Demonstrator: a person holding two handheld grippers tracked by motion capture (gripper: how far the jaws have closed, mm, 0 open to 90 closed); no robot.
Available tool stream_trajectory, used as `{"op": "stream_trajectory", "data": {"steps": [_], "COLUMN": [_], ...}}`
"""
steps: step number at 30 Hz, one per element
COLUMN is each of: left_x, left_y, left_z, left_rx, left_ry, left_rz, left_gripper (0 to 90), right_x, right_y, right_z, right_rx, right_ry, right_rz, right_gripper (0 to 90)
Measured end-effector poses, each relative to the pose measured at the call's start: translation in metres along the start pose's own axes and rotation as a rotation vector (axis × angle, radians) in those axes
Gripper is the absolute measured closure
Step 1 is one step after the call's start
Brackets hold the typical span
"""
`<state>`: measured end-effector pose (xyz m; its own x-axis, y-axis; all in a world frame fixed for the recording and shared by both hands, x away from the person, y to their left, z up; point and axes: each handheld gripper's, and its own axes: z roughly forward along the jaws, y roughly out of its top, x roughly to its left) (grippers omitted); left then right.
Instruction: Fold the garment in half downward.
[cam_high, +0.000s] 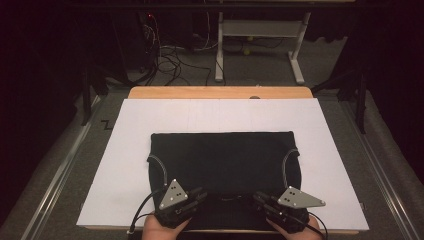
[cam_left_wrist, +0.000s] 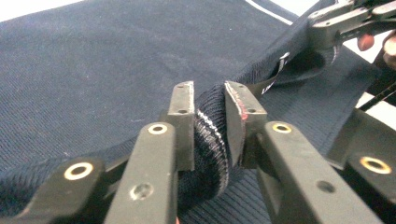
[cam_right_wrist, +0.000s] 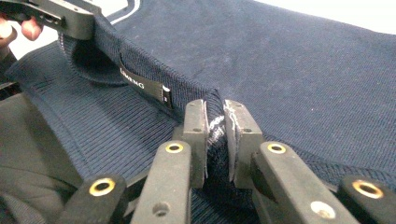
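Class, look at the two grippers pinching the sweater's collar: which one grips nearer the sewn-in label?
The right gripper: the label hangs just beside its jaws on the dark sweater, while the left gripper clamps the ribbing farther off.

Beyond the tools, a white sheet (cam_high: 220, 115) covers a wooden table (cam_high: 220, 92), whose far edge shows past the sheet as a bare strip. Farther off, on the grey carpet floor (cam_high: 260, 70), stands a white metal desk frame (cam_high: 260, 30) with two legs, and a tangle of dark cables (cam_high: 170, 57) lies to its left. The room past that is dim, nearly black at both sides, and metal rails (cam_high: 55, 175) run along the floor on each side of the table.
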<state>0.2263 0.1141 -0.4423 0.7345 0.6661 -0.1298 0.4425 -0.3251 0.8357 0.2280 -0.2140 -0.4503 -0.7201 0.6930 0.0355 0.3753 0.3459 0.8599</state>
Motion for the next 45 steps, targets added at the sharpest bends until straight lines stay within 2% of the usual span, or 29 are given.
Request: {"op": "stream_trajectory", "data": {"steps": [11, 16, 21, 24, 29, 35, 45], "left_x": [-0.001, -0.004, -0.009, -0.009, -0.009, -0.011, -0.009], "left_y": [0.005, 0.005, 0.0, -0.002, -0.003, -0.005, -0.006], "left_z": [-0.009, -0.01, -0.01, -0.011, -0.015, -0.019, -0.025], "left_rx": [-0.038, -0.04, -0.019, -0.016, -0.029, -0.031, -0.051], "left_ry": [-0.001, -0.007, -0.018, -0.018, -0.023, -0.024, -0.022], "left_rz": [0.002, 0.01, 0.01, -0.001, -0.017, -0.018, -0.041], "left_gripper": [68.3, 68.4, 68.4, 66.0, 62.5, 60.9, 52.6], "right_x": [0.006, 0.007, 0.006, 0.006, 0.005, 0.004, 0.003], "right_y": [-0.003, -0.004, -0.005, -0.006, -0.004, -0.002, -0.001], "right_z": [-0.006, -0.009, -0.012, -0.013, -0.017, -0.022, -0.021], "right_rx": [0.002, 0.001, -0.007, -0.007, -0.031, -0.061, -0.064], "right_ry": [0.016, 0.016, 0.013, 0.019, 0.03, 0.017, 0.002], "right_rz": [-0.014, -0.013, -0.006, 0.0, 0.021, 0.031, 0.041], "right_gripper": [80.6, 80.6, 80.0, 77.3, 65.3, 62.7, 58.5]}}
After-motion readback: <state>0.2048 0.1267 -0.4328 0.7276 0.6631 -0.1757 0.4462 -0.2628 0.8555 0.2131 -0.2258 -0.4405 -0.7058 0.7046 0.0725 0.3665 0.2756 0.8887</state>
